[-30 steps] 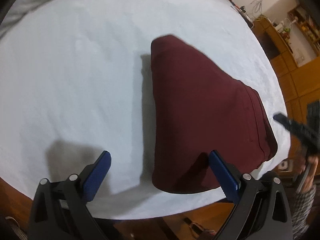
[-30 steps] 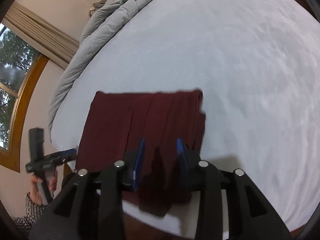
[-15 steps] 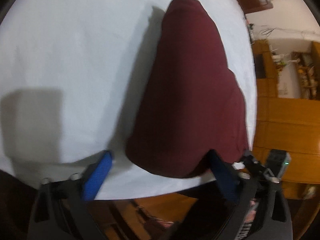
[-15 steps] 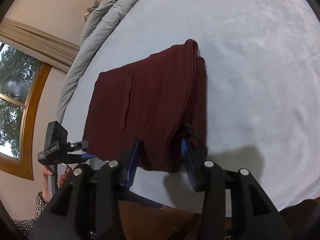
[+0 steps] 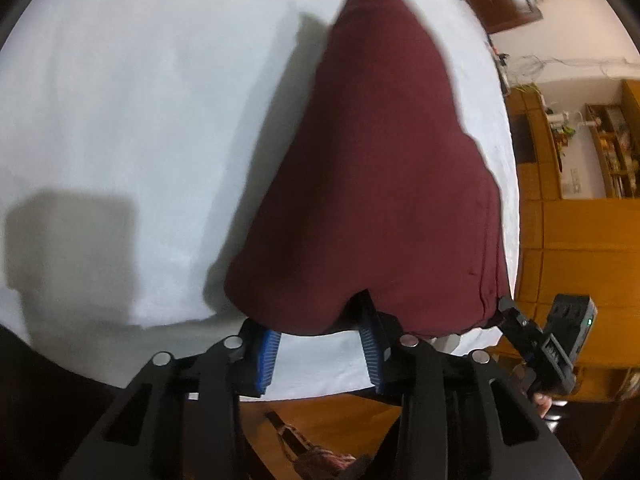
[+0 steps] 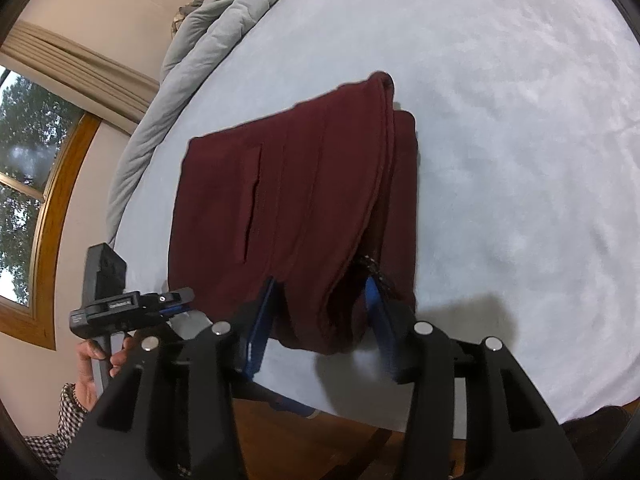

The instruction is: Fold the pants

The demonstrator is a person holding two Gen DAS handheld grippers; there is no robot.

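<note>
The folded maroon pants [image 5: 372, 184] lie on the white bed sheet [image 5: 120, 120], close to its near edge. My left gripper [image 5: 316, 316] is at the pants' near edge. Its jaws are closing, and the cloth spans smoothly across the blue pads [image 5: 266, 350] without being pinched. In the right wrist view the pants [image 6: 288, 184] show a thick stack of layers on their right side. My right gripper [image 6: 320, 284] is shut on that near corner, which hangs a little above the sheet [image 6: 520, 120], and its jaws are easing open. Each gripper also shows in the other's view: right gripper [image 5: 548, 340], left gripper [image 6: 132, 304].
A grey duvet [image 6: 192, 40] is bunched along the bed's far left side, under a wood-framed window [image 6: 24, 208]. Wooden cabinets [image 5: 580, 248] stand to the right of the bed. A person's hand [image 6: 92, 364] holds the left gripper. Wooden floor [image 5: 328, 424] lies beyond the bed's edge.
My left gripper dropped to the pants' near edge, rolled, and its jaws narrowed from wide open. My right gripper closed in on the near corner, and the pants now fill more of its view.
</note>
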